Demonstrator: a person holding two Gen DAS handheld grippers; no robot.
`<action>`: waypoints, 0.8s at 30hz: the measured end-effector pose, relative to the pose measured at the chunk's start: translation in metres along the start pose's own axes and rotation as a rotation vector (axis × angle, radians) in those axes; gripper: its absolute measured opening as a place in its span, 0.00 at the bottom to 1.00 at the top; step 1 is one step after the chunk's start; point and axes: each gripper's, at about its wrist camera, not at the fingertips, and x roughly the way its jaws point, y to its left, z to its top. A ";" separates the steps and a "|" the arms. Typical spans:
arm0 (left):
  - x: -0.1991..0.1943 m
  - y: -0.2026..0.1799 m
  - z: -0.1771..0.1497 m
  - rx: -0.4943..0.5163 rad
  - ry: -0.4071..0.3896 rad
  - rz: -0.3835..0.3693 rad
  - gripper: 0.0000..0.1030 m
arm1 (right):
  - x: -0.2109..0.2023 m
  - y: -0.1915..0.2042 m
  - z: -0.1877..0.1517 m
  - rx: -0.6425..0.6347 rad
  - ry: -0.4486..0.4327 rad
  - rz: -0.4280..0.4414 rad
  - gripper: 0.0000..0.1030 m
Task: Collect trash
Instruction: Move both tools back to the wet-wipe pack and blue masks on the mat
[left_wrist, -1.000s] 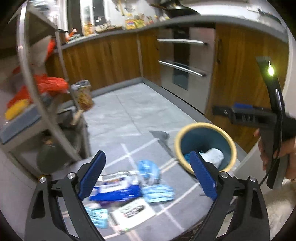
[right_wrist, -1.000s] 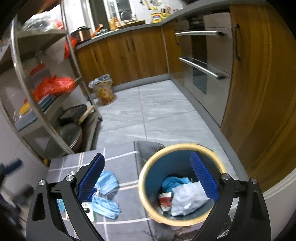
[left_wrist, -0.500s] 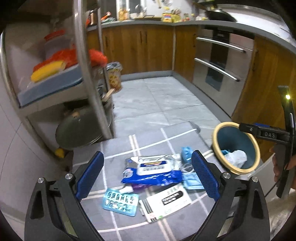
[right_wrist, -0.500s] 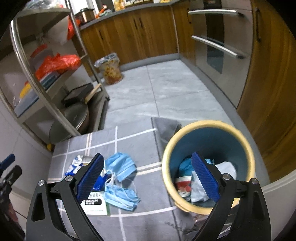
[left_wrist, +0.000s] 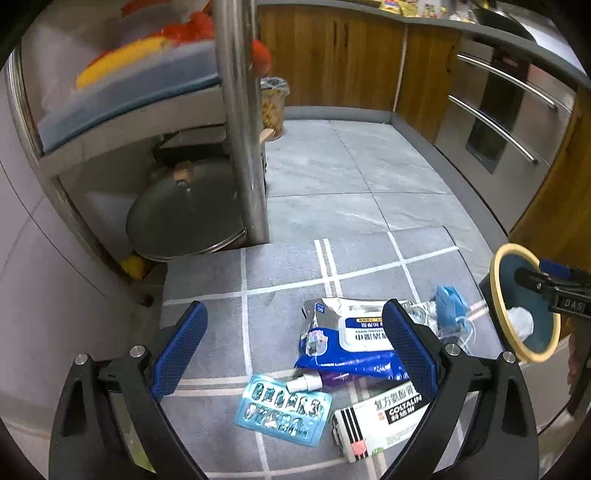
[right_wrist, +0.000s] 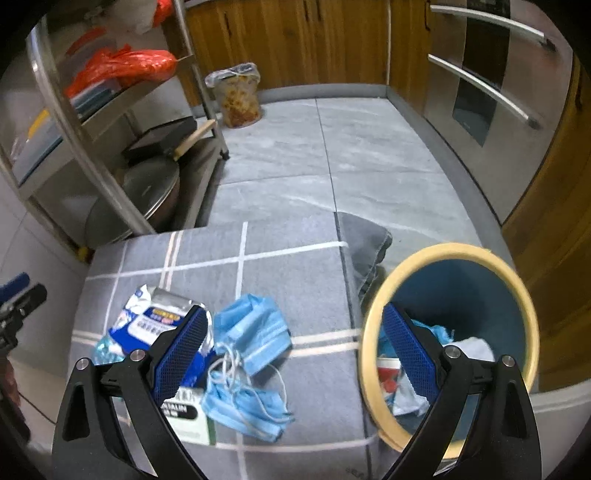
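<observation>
Our left gripper (left_wrist: 291, 349), jaws apart and empty, has swung left since a second ago. The crumpled blue-and-white wet-wipe pack (left_wrist: 347, 341) lies at its 1 o'clock. Our right gripper (right_wrist: 291, 350) hangs agape, yellow-rimmed blue bin (right_wrist: 375, 332) at 3 o'clock.

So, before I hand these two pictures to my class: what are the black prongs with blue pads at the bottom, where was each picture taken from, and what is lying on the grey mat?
No robot arm is at work here. A person holds a two-finger gripper in each hand, and a fisheye camera on each looks forward along its fingers. One picture comes from the left gripper, the other from the right gripper. Both are open and hold nothing.

On the grey mat lie a wet-wipes pack, a blister pack, a small white bottle, a medicine box and blue face masks. Beside the mat stands a blue bin with a yellow rim, with some trash already inside.
</observation>
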 end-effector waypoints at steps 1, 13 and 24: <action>0.006 0.001 0.001 0.001 0.010 0.001 0.91 | 0.005 -0.001 0.002 0.013 0.010 0.007 0.92; 0.064 -0.002 -0.004 0.049 0.135 0.002 0.91 | 0.053 0.011 0.007 0.026 0.130 0.006 0.92; 0.104 0.004 -0.022 0.033 0.255 -0.024 0.90 | 0.074 0.027 0.003 0.026 0.209 0.054 0.90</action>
